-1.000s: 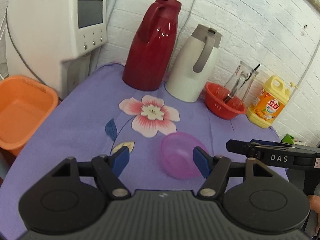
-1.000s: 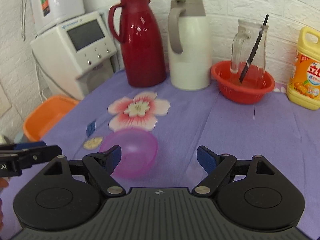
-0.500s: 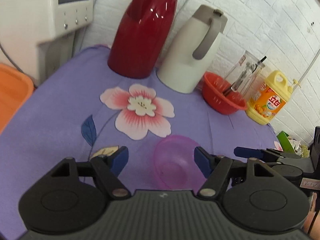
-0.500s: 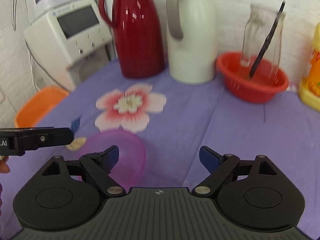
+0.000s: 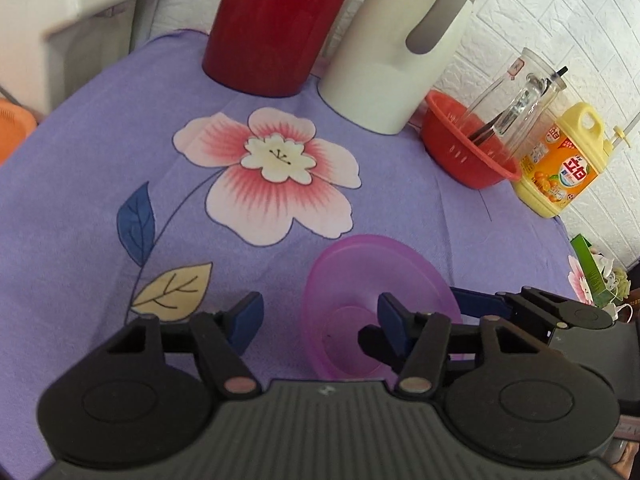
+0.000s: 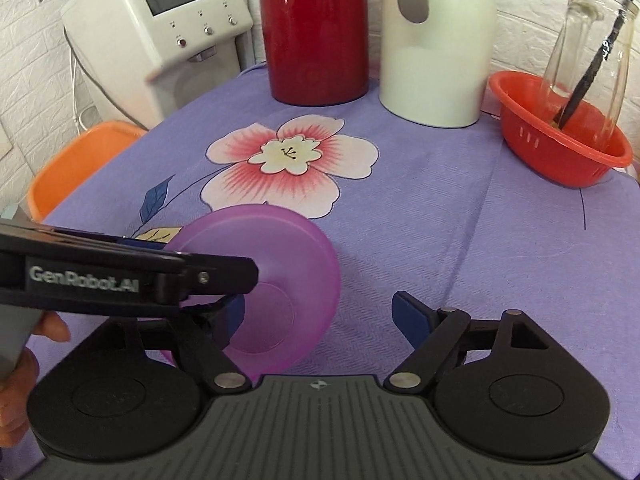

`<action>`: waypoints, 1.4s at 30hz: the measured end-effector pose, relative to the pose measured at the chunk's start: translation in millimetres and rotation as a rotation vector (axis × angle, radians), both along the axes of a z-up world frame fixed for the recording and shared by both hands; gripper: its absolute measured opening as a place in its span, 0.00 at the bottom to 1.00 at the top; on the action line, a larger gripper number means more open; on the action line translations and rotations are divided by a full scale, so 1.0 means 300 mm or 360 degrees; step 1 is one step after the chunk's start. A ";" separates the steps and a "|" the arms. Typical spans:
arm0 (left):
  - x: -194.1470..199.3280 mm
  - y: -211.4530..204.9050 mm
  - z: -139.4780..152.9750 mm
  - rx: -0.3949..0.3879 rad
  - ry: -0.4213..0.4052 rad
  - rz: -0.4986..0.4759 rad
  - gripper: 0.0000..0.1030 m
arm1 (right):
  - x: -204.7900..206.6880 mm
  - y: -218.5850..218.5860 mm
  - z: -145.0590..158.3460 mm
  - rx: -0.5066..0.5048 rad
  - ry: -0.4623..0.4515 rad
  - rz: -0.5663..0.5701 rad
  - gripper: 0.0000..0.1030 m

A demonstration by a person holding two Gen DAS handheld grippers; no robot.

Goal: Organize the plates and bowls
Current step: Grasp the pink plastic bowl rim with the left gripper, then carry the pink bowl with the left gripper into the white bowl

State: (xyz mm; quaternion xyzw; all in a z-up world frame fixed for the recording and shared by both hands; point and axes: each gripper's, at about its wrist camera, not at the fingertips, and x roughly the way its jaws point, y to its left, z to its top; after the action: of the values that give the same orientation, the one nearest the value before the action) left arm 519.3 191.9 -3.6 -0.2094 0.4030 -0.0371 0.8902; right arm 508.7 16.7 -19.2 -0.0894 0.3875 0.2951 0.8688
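A translucent purple bowl point(image 5: 372, 276) point(image 6: 280, 256) sits open side up on the purple flowered cloth point(image 5: 80, 208). My left gripper point(image 5: 319, 318) straddles the bowl's left wall, with its right pad point(image 5: 390, 320) inside the bowl and its left pad point(image 5: 248, 316) outside over the cloth. Its jaws are closing, and the left pad stands clear of the wall. My right gripper point(image 6: 320, 314) is open across the bowl's right wall, one fingertip point(image 6: 234, 312) inside and the other fingertip point(image 6: 404, 316) over the cloth. The left gripper's arm point(image 6: 120, 272) crosses the right wrist view.
At the back stand a red thermos point(image 5: 276, 20), a white thermos point(image 5: 396, 48), a red basket point(image 5: 464, 152) holding a glass jug point(image 5: 516, 100), and a yellow detergent bottle point(image 5: 560, 168). A white appliance point(image 6: 160, 28) and an orange basin point(image 6: 76, 164) stand off the left edge.
Both grippers have come down and forward onto the purple bowl, which now lies between each pair of fingers. The left jaws have narrowed. The bowl has stayed in place.
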 end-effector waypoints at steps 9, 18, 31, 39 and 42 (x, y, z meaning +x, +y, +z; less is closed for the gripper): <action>-0.061 -0.038 0.022 -0.0004 -0.0024 0.0003 0.32 | -0.086 0.041 0.027 -0.0036 -0.0042 0.0105 0.81; -0.275 -0.156 0.218 -0.0027 -0.0204 -0.0066 0.32 | -0.273 -0.082 0.198 0.0007 -0.0173 0.0048 0.83; -0.647 -0.473 0.299 -0.0107 -0.0341 -0.0266 0.33 | -0.715 -0.355 0.295 -0.0035 -0.0371 -0.0101 0.91; -0.780 -0.718 0.191 -0.0064 -0.0263 -0.0507 0.33 | -0.876 -0.560 0.173 -0.0026 -0.0265 -0.0294 0.94; -0.798 -0.789 0.158 -0.0031 -0.0227 -0.0574 0.33 | -0.904 -0.615 0.129 -0.0004 -0.0221 -0.0357 0.95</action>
State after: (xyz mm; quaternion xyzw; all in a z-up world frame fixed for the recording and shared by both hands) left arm 279.8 -44.9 43.8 -0.1394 0.3696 -0.2146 0.8933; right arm 237.5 -167.7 19.6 -0.0670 0.3343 0.1887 0.9210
